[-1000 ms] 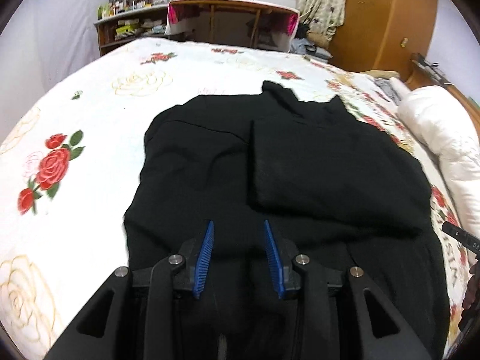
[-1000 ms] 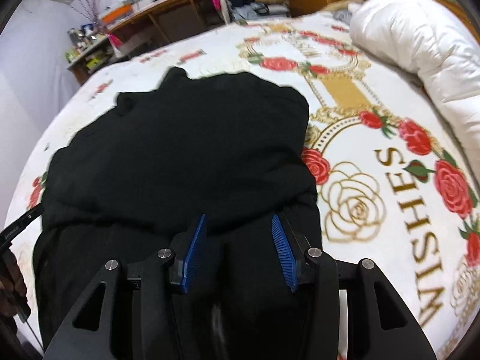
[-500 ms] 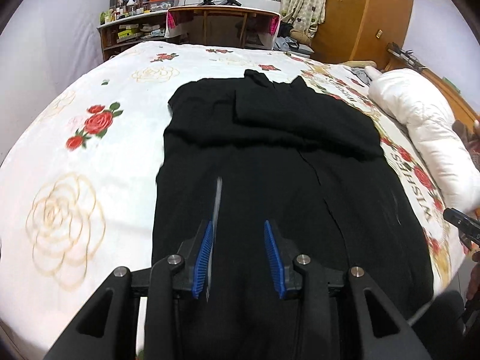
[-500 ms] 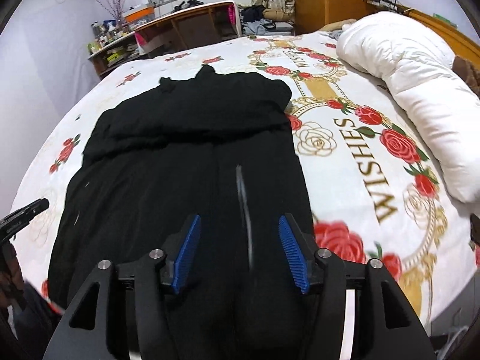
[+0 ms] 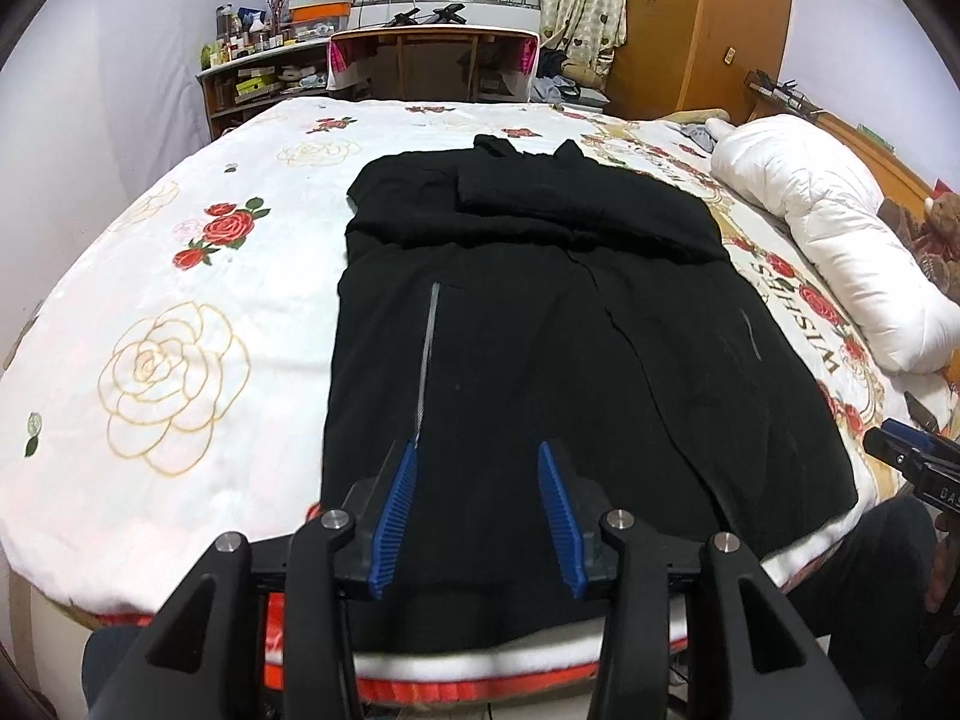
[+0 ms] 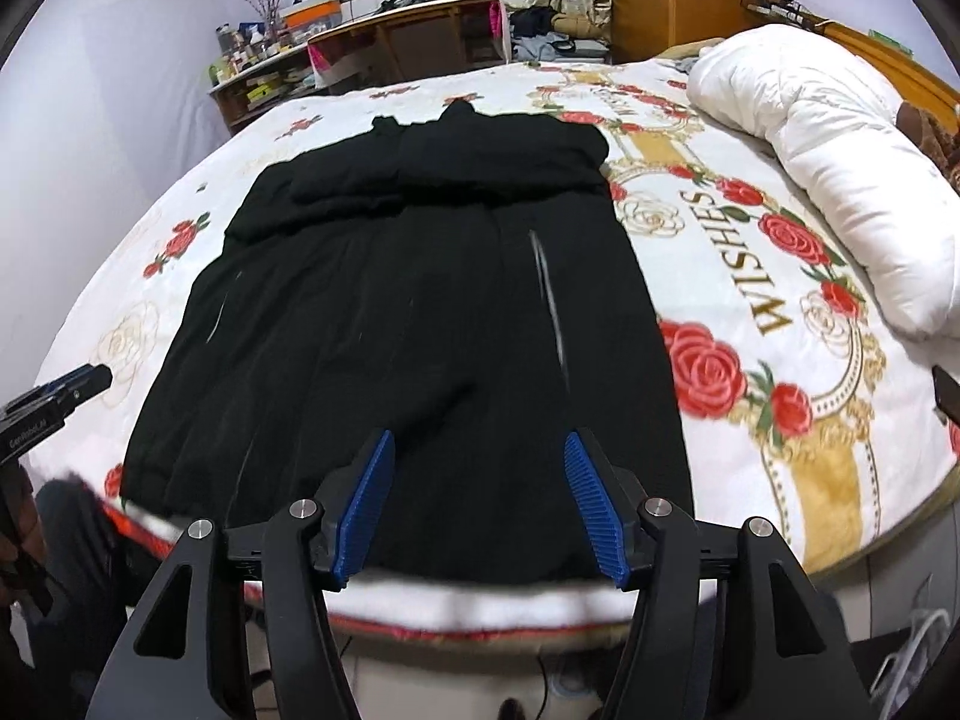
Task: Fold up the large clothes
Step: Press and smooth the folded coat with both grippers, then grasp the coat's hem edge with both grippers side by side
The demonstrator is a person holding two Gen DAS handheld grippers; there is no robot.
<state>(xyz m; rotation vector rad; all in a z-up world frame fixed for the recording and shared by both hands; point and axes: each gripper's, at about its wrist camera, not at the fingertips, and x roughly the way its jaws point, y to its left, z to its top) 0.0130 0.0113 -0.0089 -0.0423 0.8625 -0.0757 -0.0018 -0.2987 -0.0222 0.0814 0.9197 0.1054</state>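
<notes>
A: Left gripper first, near to far. Nothing lies between the ribbed blue pads; the jaws stand apart and have just been opening. They hang over the near hem of the black garment, lower centre of the frame.

B: And my right one?

A: Right gripper is released too, wider than the left, jaws also just opening, with nothing in the gap. It sits over the hem at lower centre of its view.

B: Edges?

A: The hem reaches the near edge of the bed and drapes slightly over it; a white lip and a red band show beneath. In the left view, bare bedspread runs wide to the left of the garment. In the right view, bare bedspread with gold lettering lies to the right.

B: Cloth?

A: Matte black, soft, long and roughly rectangular. Shallow lengthwise creases; two pale zip lines, one on each half. At the far end the top is folded across as a thicker band, collar points poking out at upper centre.

B: Further back?

A: A puffy white quilt at upper right, well apart from the garment. The bedspread is fleecy, white, printed with red and gold roses. Beyond it, a wooden desk and a cluttered shelf at upper left, under a barred window.
</notes>
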